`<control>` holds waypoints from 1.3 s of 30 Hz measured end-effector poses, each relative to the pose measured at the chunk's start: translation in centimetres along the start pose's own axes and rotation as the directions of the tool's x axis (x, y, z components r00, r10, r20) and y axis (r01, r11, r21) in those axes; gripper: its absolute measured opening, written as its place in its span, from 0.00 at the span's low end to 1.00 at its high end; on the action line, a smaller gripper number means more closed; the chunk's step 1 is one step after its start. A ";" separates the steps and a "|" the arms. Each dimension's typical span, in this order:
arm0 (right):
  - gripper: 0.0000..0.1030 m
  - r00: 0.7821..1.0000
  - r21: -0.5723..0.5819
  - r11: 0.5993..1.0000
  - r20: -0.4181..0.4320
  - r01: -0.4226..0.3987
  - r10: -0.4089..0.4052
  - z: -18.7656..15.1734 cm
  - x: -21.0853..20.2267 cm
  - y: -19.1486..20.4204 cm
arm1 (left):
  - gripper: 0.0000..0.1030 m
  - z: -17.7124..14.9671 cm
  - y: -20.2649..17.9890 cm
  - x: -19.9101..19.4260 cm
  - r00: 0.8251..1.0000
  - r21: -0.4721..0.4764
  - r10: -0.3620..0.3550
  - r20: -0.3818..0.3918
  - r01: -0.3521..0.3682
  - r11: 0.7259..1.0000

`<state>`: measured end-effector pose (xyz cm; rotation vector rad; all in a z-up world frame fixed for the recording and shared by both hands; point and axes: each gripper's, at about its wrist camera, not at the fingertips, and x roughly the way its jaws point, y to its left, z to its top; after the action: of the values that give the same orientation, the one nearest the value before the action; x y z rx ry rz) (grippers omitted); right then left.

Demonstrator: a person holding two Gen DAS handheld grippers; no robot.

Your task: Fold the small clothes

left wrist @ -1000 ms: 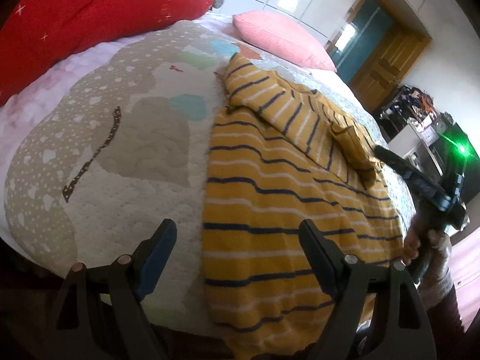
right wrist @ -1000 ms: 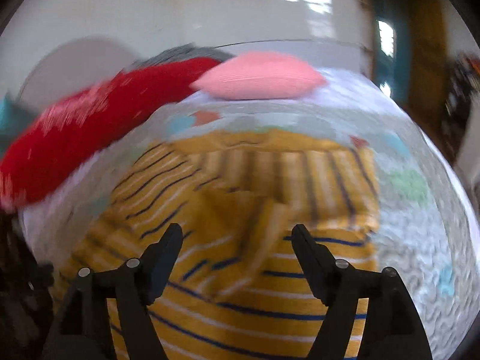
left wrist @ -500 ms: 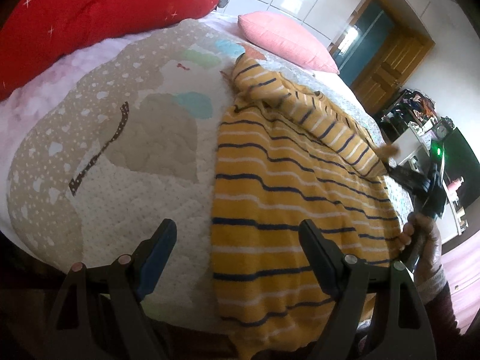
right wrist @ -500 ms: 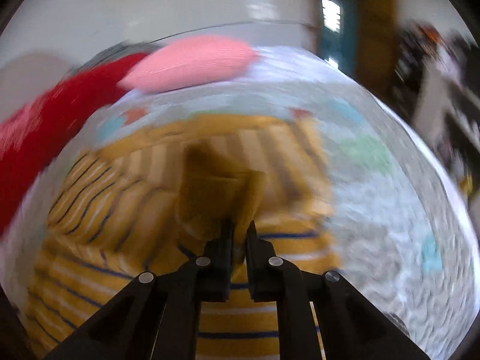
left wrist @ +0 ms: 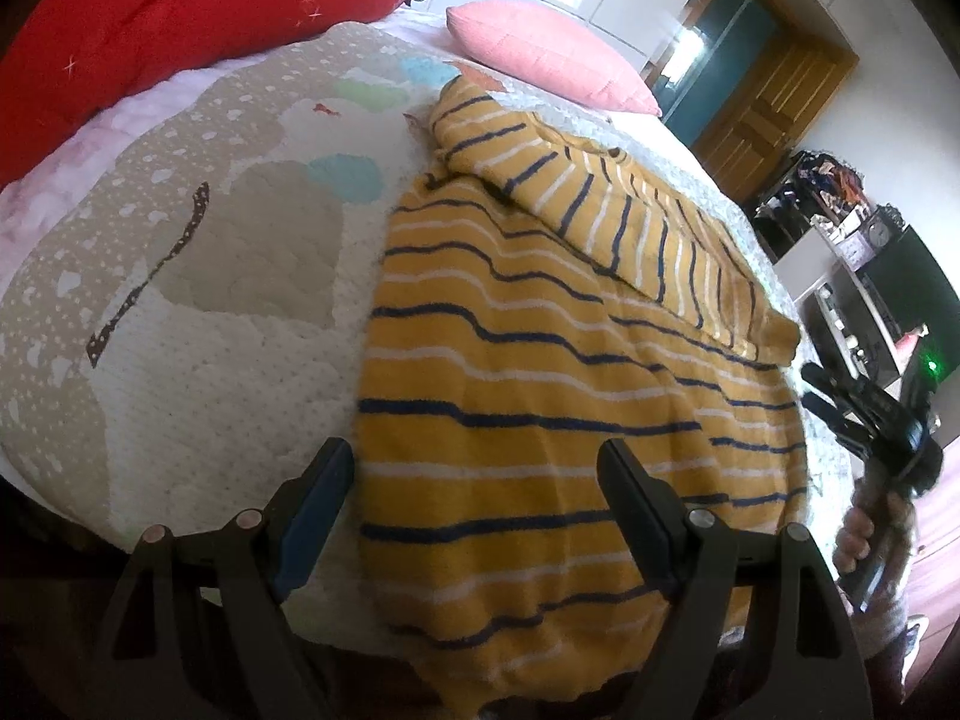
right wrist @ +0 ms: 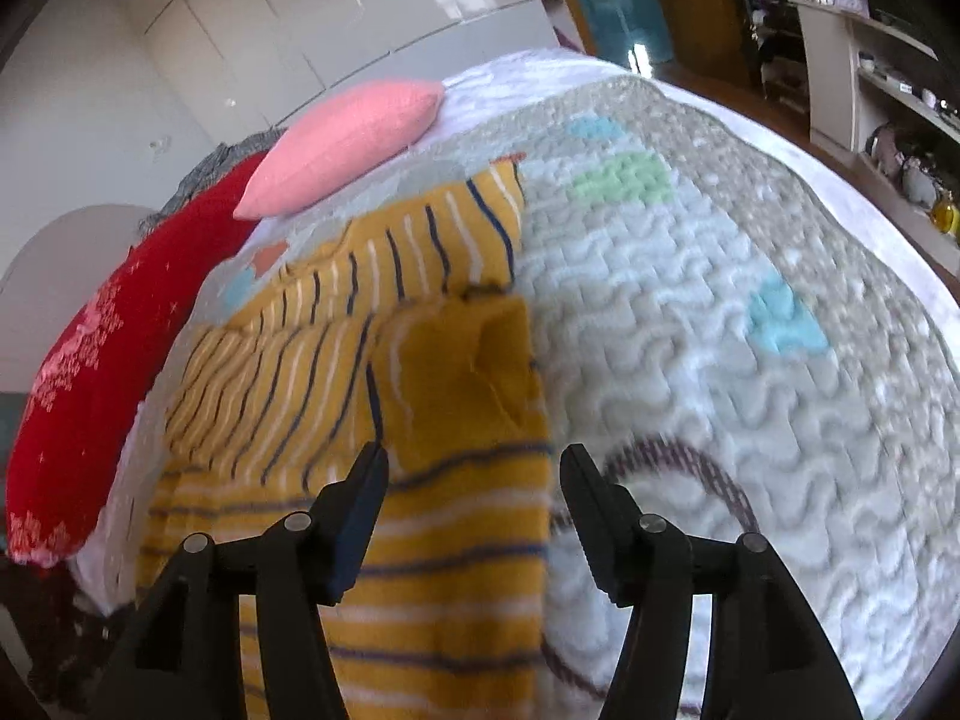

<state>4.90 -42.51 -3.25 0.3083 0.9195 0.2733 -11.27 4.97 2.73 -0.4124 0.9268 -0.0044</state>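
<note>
Striped top point(left wrist: 540, 396) lies flat mid-frame on quilt point(left wrist: 198, 312), sleeve point(left wrist: 648, 240) folded across. Right gripper point(right wrist: 474, 516) opening, empty, presumably releasing. Left gripper point(left wrist: 480, 504) spread, empty.

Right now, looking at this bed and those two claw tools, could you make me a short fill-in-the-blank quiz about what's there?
1. The striped top lying on the quilt is mostly ____ in colour.
2. The small pillow beyond the top is ____.
3. The big cushion beside that pillow is ____.
4. Between the fingers of the left gripper lies the top's ____ edge.

Missing words: yellow; pink; red; left
</note>
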 end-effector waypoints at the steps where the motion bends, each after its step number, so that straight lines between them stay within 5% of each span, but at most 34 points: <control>1: 0.67 1.000 0.007 1.000 -0.014 -0.001 0.001 -0.3 0.0 -0.3 | 0.82 -0.1 -0.2 0.2 1.000 0.010 0.011 0.002 -0.011 1.000; 5: 0.70 0.999 0.039 0.999 -0.041 -0.022 0.023 -1.9 1.0 -1.7 | 0.86 -0.1 -0.9 0.7 0.999 0.047 0.039 0.007 -0.039 0.998; 27: 0.99 0.993 0.028 0.998 0.106 -0.058 0.054 -4.0 1.6 -0.5 | 0.99 -0.8 -1.6 1.8 0.997 0.087 0.073 0.016 -0.074 0.993; 39: 0.99 0.995 -0.068 0.998 0.096 0.009 -0.002 -4.4 2.2 0.6 | 0.99 -1.2 -2.2 2.1 0.994 0.134 0.106 0.031 -0.110 0.985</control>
<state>2.51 -40.59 -7.13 0.2535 0.8146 0.2822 -10.57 2.18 1.25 -0.2355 0.9190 0.0363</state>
